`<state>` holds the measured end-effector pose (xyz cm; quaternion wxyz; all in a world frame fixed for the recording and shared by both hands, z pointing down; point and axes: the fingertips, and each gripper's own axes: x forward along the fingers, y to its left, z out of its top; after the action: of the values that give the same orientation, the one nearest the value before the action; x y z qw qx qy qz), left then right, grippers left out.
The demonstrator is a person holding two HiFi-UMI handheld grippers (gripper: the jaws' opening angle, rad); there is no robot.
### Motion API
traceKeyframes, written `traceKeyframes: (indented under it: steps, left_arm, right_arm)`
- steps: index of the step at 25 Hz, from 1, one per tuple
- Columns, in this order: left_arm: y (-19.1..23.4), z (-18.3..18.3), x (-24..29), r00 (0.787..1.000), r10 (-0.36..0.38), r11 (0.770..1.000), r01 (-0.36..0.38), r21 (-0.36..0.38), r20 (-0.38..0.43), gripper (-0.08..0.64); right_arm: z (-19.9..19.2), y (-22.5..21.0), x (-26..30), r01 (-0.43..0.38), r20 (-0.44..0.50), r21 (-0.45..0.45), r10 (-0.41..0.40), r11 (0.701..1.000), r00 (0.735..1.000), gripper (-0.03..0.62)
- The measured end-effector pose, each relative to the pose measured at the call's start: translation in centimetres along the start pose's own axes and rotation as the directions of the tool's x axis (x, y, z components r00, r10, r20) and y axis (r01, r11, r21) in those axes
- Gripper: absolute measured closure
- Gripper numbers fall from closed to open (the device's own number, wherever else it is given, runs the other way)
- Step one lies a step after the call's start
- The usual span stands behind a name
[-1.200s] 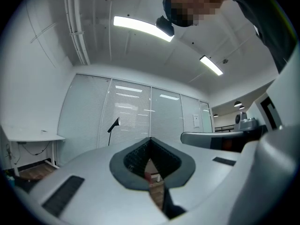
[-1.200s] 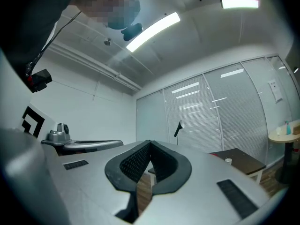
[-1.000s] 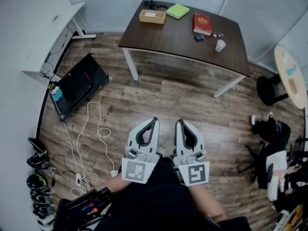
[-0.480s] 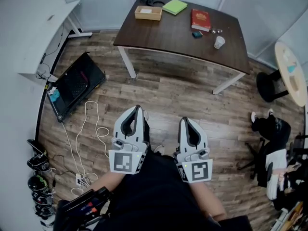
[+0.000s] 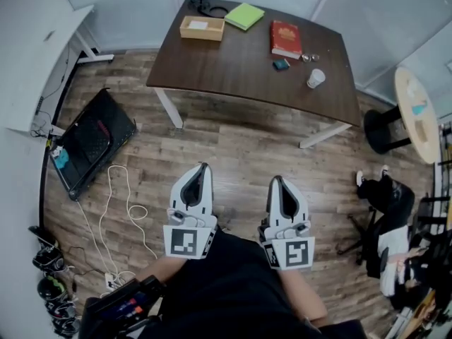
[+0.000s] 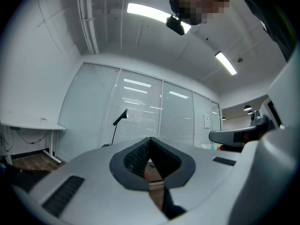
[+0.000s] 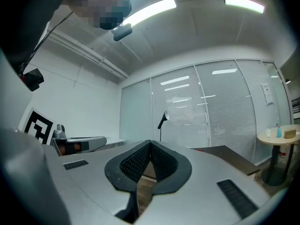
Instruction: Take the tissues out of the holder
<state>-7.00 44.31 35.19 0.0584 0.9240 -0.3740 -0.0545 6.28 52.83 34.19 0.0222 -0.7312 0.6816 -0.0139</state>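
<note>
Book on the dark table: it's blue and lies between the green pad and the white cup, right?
Not quite. The book is red, not blue. The head view shows it on the dark table, lying between the green pad and the white cup.

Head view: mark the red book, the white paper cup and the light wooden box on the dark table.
Red book [image 5: 285, 39], head view, middle of its cover.
White paper cup [image 5: 315, 78], head view, its open top.
Light wooden box [image 5: 202, 28], head view, centre of its top face.
</note>
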Motion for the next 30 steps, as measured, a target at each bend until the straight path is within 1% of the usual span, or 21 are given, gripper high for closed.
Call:
traceKeyframes:
  steps: [4,8,11,17,21,24,25,28,30]
  left_arm:
    - [4.5,-0.2,6.5,1.000,0.015,0.999,-0.016,-0.049,-0.014,0.561]
    - [8.8,-0.1,12.5,0.999,0.021,0.998,-0.023,-0.054,-0.047,0.561]
    - [12.3,0.9,15.7,0.999,0.015,0.998,-0.018,-0.065,-0.050,0.561]
    - [17.3,2.5,21.8,0.999,-0.008,0.996,0.005,-0.085,-0.032,0.561]
    - [19.6,2.4,24.6,0.999,-0.010,0.994,0.006,-0.106,-0.040,0.561]
    - [20.8,2.1,26.4,0.998,-0.024,0.996,0.019,-0.088,-0.054,0.561]
    - [21.3,2.0,26.9,0.998,-0.021,0.995,0.015,-0.094,-0.058,0.561]
    - [22.9,2.2,27.6,0.998,0.005,0.987,-0.015,-0.163,-0.062,0.561]
    - [23.6,2.8,27.6,0.999,0.017,0.987,-0.025,-0.162,-0.051,0.561]
  right_arm:
    - [-0.4,-0.6,7.6,-0.012,-0.036,-0.012,0.012,1.000,0.999,0.583]
    - [0.2,-0.5,14.9,-0.040,-0.067,-0.027,0.038,0.999,0.997,0.583]
    - [0.3,0.3,19.1,-0.049,-0.089,-0.027,0.046,0.998,0.995,0.583]
    - [0.6,-0.4,27.0,-0.019,-0.102,-0.045,0.014,0.999,0.995,0.583]
    - [0.4,-0.5,30.8,-0.016,-0.119,-0.052,0.009,0.999,0.993,0.583]
    - [0.1,-0.9,33.1,-0.005,-0.127,-0.047,-0.001,0.999,0.992,0.583]
    - [0.0,-1.0,33.7,-0.003,-0.131,-0.043,-0.003,0.999,0.991,0.583]
    - [-0.5,-1.4,34.6,0.001,-0.141,-0.025,-0.004,1.000,0.990,0.583]
    - [-0.8,-1.6,34.9,0.000,-0.143,-0.020,-0.003,1.000,0.990,0.583]
